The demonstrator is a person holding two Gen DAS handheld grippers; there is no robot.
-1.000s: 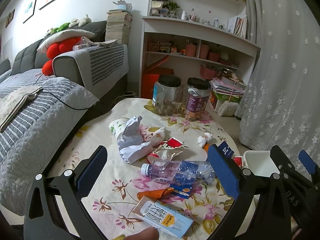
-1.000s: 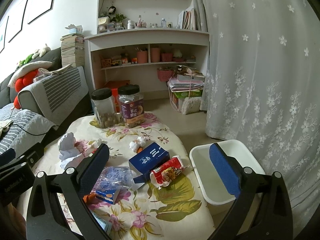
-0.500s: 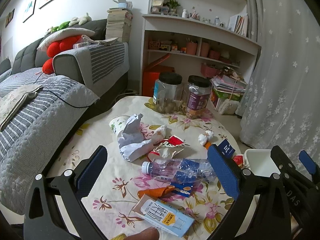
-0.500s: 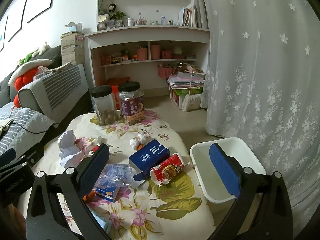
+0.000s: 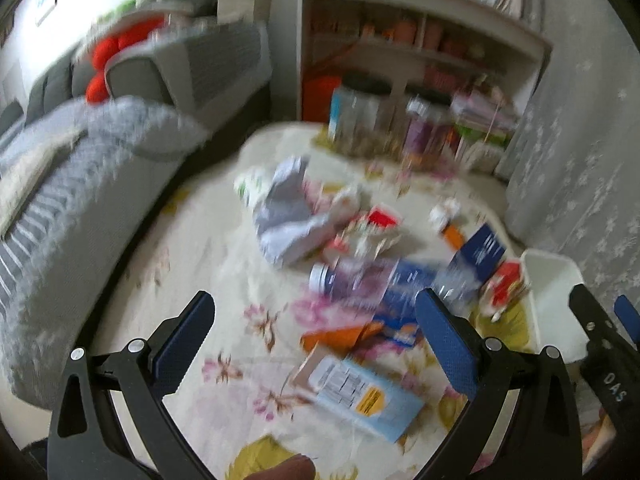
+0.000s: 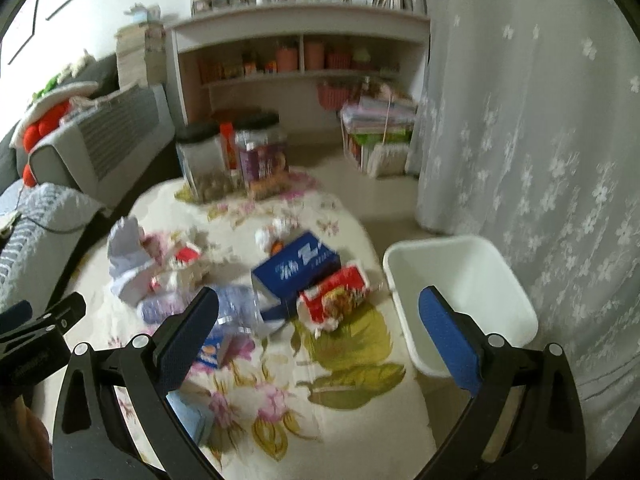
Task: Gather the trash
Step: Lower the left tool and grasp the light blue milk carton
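Note:
Trash lies scattered on the floral tablecloth (image 5: 224, 292): crumpled white paper (image 5: 288, 216), a crushed plastic bottle (image 5: 360, 280), a light blue carton (image 5: 360, 392), a dark blue box (image 6: 298, 266) and a red snack wrapper (image 6: 336, 296). A white bin (image 6: 460, 280) stands off the table's right edge. My left gripper (image 5: 316, 340) is open above the near part of the table, with the carton and bottle seen between its fingers. My right gripper (image 6: 320, 328) is open too, its right finger in front of the bin, nothing held. Both views are motion-blurred.
Two large jars with black lids (image 6: 236, 160) stand at the table's far side. A grey striped sofa (image 5: 80, 184) runs along the left. A white shelf unit (image 6: 296, 52) is behind, a lace curtain (image 6: 540, 120) on the right.
Both grippers have moved forward and tipped down toward the table; the trash looks closer and lower in view. Both stay open and hold nothing.

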